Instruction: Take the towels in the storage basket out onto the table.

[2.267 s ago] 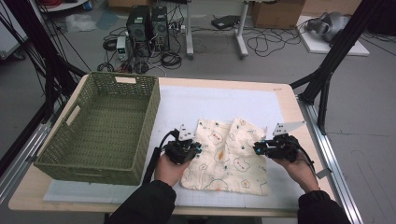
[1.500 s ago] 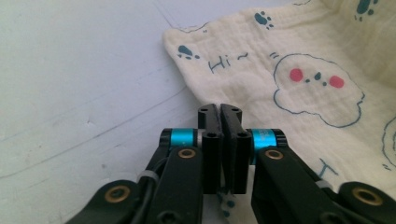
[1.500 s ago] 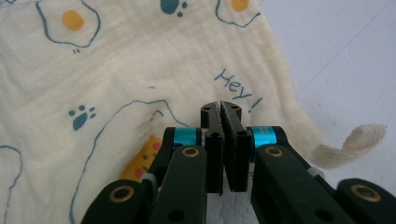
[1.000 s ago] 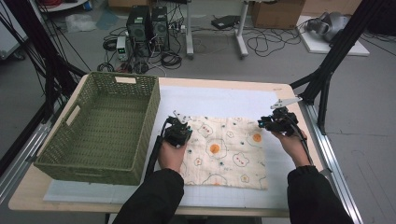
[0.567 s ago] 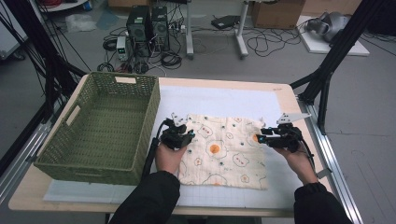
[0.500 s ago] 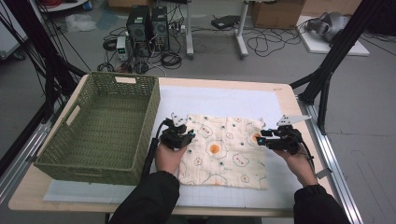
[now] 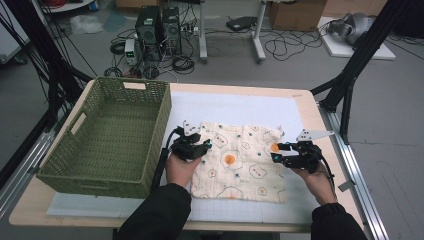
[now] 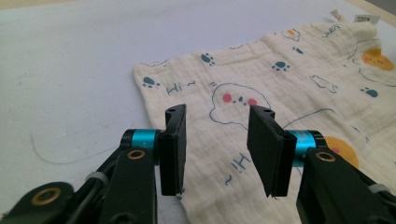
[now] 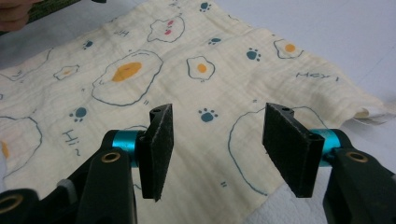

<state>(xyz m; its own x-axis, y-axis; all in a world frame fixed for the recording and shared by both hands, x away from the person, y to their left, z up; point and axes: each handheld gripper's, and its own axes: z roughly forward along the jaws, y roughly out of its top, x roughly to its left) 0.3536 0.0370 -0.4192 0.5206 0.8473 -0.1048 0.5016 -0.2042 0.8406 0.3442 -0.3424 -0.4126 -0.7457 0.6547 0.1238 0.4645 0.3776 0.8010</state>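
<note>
A cream cloth (image 7: 240, 162) printed with fried eggs and paw prints lies spread flat on the white mat (image 7: 235, 107). My left gripper (image 7: 204, 146) hovers over its left edge near the far corner. Its jaws have just been opening, and in the left gripper view (image 8: 217, 112) they stand apart above the cloth (image 8: 289, 84) without pinching it. My right gripper (image 7: 276, 152) is at the cloth's right edge, and its jaws have also just been opening. In the right gripper view (image 9: 219, 112) the cloth (image 9: 196, 60) lies loose below the parted pads.
A green woven basket (image 7: 95, 181) stands to the left of the cloth, close to my left hand. The mat covers a wooden table (image 7: 312, 112). Black frame struts (image 7: 350, 80) rise at the far right, and cables and computers sit on the floor beyond.
The cloth went from bunched to spread flat as both grippers carried its far edge away from the person. Both then let go, and the right gripper drew back toward the person.
</note>
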